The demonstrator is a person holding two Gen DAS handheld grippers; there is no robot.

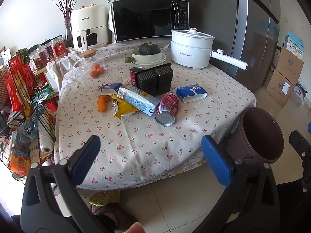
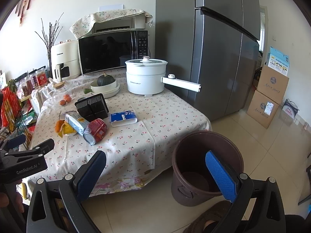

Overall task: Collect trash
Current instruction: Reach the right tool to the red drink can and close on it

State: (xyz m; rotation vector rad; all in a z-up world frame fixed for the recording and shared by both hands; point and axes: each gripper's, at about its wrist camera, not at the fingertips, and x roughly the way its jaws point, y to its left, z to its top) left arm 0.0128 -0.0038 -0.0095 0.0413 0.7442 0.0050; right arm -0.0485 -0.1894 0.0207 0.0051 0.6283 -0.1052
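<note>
Trash lies on the cherry-print tablecloth (image 1: 136, 147): a red can on its side (image 1: 167, 106) (image 2: 95, 131), a milk carton (image 1: 137, 99) (image 2: 76, 123), a blue-white box (image 1: 191, 93) (image 2: 123, 118), a black plastic tray (image 1: 154, 78) (image 2: 91, 106), a yellow wrapper (image 1: 122, 109), orange peel (image 1: 103, 103), a second blue carton (image 1: 109, 88) and an upright red can (image 1: 135, 73). A brown bin (image 1: 260, 134) (image 2: 207, 167) stands on the floor by the table's right corner, empty. My left gripper (image 1: 150, 153) is open over the table's near edge. My right gripper (image 2: 155, 170) is open, between table and bin.
A white electric pot (image 1: 191, 48), bowls with a squash (image 1: 147, 55), a glass jar with oranges (image 1: 93, 66), a microwave (image 1: 149, 19) and an air fryer (image 1: 89, 27) stand at the back. A wire rack (image 1: 25, 101) is left, a fridge (image 2: 219, 44) and cardboard boxes (image 2: 266, 99) right.
</note>
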